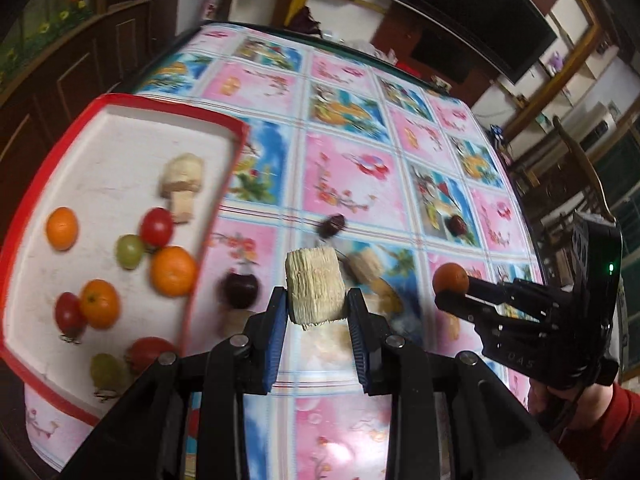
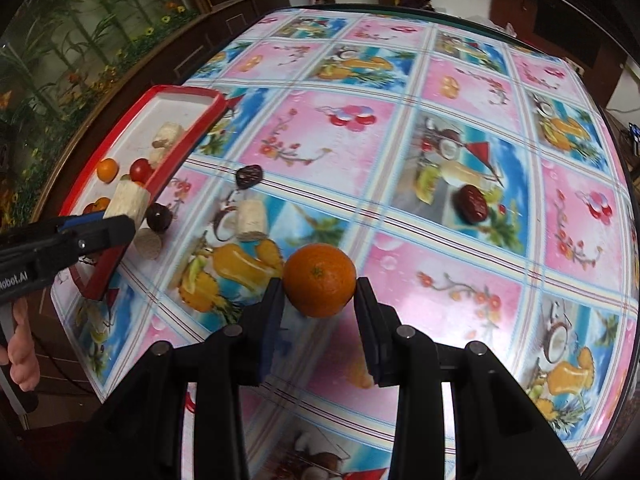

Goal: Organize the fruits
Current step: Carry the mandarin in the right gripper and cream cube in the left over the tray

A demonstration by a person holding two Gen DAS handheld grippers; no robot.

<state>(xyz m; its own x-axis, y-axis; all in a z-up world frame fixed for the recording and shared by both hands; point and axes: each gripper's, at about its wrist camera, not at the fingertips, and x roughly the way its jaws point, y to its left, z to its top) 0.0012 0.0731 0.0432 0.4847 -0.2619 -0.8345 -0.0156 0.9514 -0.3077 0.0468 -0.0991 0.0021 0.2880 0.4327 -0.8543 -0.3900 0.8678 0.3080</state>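
The left gripper (image 1: 318, 308), clamped on a pale chunk (image 1: 316, 290), hangs just right of the red tray (image 1: 214, 216). The right gripper (image 2: 319, 298), gripping an orange (image 2: 320, 279), sits farther right of that tray.

Dark wooden cabinets (image 1: 80, 64) (floral mural (image 2: 60, 40))

Two bits of lettering can be read. In the right wrist view, the black body of the left tool (image 2: 86, 236) carries white letters ending in "obot.AI", with the start cut off by the picture's edge. In the left wrist view, the black body of the right tool (image 1: 450, 290) bears faint raised letters that look like "DAS".
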